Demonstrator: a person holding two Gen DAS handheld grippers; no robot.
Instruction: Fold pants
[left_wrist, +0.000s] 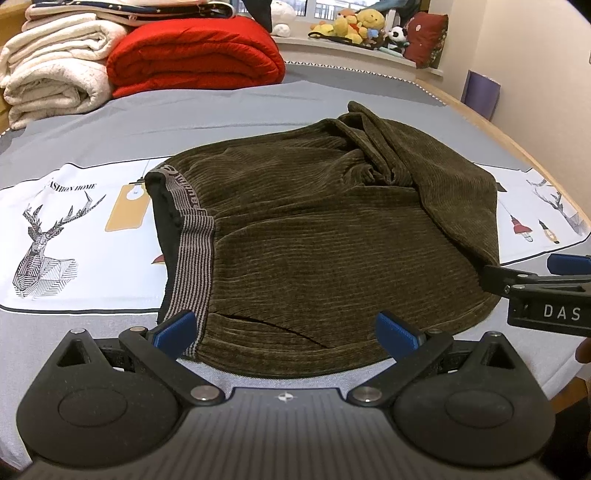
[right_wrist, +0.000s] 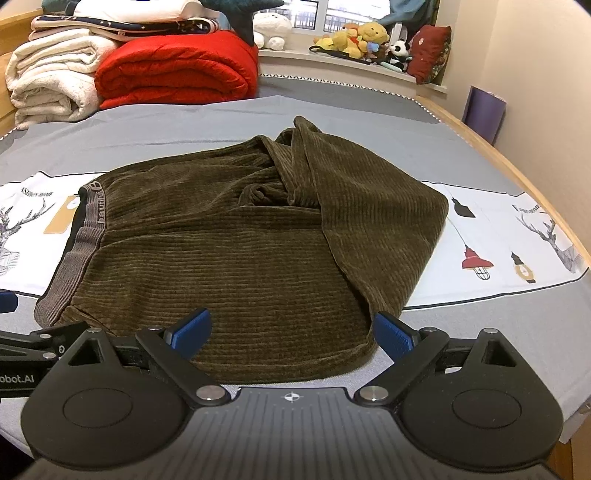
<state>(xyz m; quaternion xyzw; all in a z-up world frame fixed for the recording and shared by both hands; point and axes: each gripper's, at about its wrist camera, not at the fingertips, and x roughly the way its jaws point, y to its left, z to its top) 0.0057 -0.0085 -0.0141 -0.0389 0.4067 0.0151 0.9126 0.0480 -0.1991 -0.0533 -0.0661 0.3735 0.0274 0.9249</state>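
Dark olive corduroy pants (left_wrist: 314, 236) lie on the bed, legs folded back over the body, with the striped grey waistband (left_wrist: 192, 247) at the left. They also show in the right wrist view (right_wrist: 240, 258). My left gripper (left_wrist: 288, 328) is open and empty, its jaws spread over the near hem by the waistband corner. My right gripper (right_wrist: 291, 332) is open and empty, its jaws spread over the near right edge of the pants. The right gripper's body shows at the right edge of the left wrist view (left_wrist: 543, 295).
The bed has a grey and white deer-print cover (left_wrist: 55, 236). A folded red quilt (left_wrist: 195, 55) and cream blankets (left_wrist: 55, 66) are stacked at the far left. Plush toys (left_wrist: 362, 27) line the window sill. The wooden bed edge (left_wrist: 517, 147) runs along the right.
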